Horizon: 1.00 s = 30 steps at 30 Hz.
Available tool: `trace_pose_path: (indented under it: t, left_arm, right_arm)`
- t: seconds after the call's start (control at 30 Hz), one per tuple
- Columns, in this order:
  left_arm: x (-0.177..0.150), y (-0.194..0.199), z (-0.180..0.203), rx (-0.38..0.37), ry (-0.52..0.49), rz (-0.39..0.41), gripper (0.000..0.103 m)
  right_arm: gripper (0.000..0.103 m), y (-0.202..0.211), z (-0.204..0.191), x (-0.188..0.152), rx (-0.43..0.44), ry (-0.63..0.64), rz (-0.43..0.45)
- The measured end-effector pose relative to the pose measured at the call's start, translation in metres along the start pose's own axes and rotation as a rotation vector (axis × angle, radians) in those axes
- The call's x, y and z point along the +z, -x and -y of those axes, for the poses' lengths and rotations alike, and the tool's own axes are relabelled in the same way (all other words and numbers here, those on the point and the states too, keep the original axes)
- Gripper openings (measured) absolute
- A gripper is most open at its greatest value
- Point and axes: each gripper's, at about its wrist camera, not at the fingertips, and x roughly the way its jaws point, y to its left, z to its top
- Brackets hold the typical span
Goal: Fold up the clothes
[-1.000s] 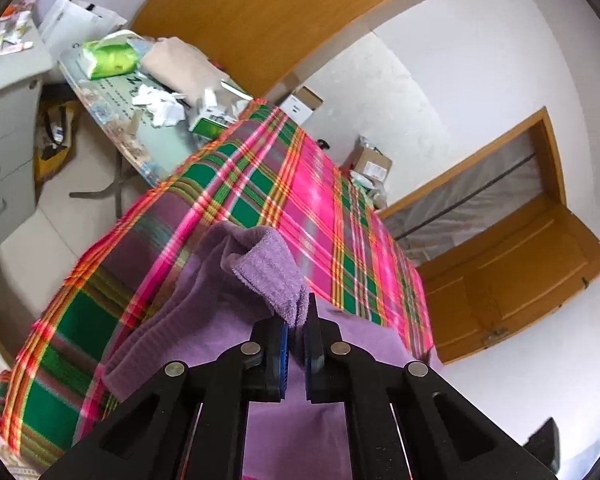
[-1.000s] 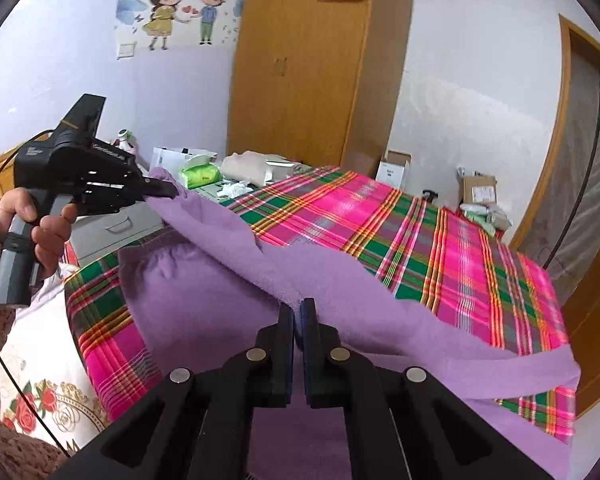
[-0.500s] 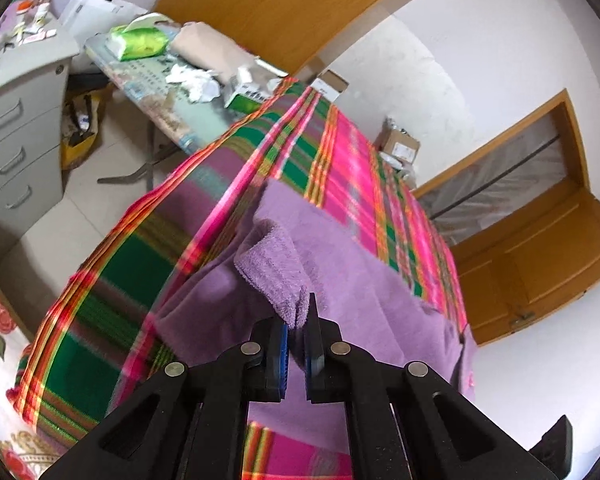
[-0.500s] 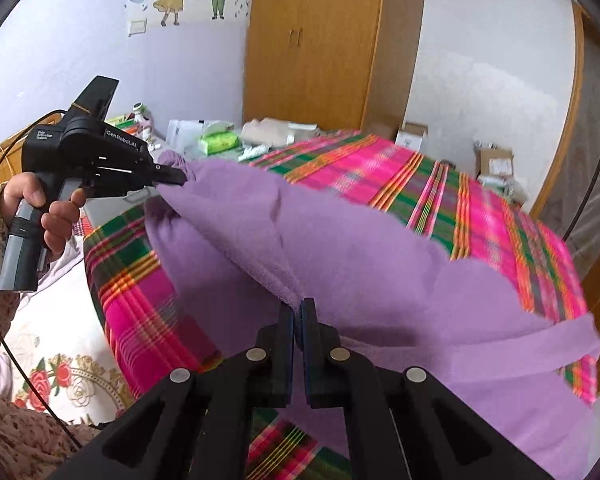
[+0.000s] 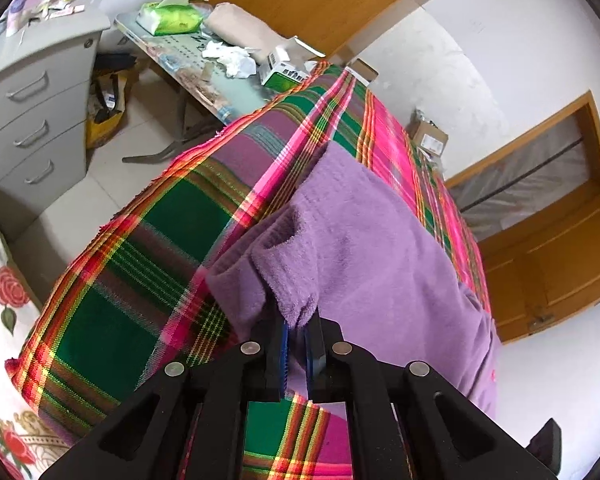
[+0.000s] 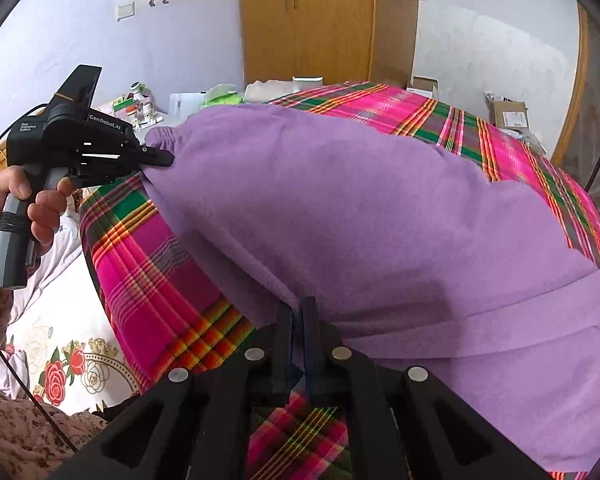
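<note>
A purple fleece garment [image 6: 360,208] lies spread over the plaid-covered bed [image 6: 140,264]. My left gripper [image 5: 298,320] is shut on the gathered elastic edge of the garment [image 5: 352,248] at its near left corner. That left gripper [image 6: 166,157] also shows in the right wrist view, held by a hand, pinching the same corner. My right gripper [image 6: 298,308] is shut on the garment's near hem, low over the bed's front edge. A long purple strip [image 6: 540,312] trails to the right.
A grey drawer cabinet [image 5: 28,92] stands left of the bed. Behind it a cluttered side table [image 5: 220,60] holds a green tissue pack and boxes. A wooden wardrobe [image 6: 312,20] and a door [image 5: 556,248] line the walls. A floral sheet [image 6: 60,360] lies below the bed's front.
Both grippers have come down and pulled toward the bed's near edge, laying the lifted purple garment flatter across the plaid cover. Both stay shut on it.
</note>
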Motion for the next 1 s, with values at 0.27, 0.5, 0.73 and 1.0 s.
trace_pose_path:
  t: [0.27,0.5,0.73,1.0]
  left_arm:
    - [-0.003,0.01,0.0,0.026,-0.005,0.031,0.015]
    - [-0.006,0.015,-0.001,0.045,-0.013,0.041,0.017]
    - [-0.011,0.023,0.002,0.071,-0.005,0.056,0.019]
    - [-0.029,0.055,0.019,0.156,-0.101,0.172,0.021]
  right_arm:
    - [0.01,0.004,0.005,-0.001,0.037,-0.046,0.006]
    - [0.012,0.006,0.016,-0.003,0.094,-0.13,0.003]
    - [0.013,0.01,0.027,-0.006,0.167,-0.218,-0.019]
    - [0.013,0.039,0.05,-0.014,0.125,-0.286,0.06]
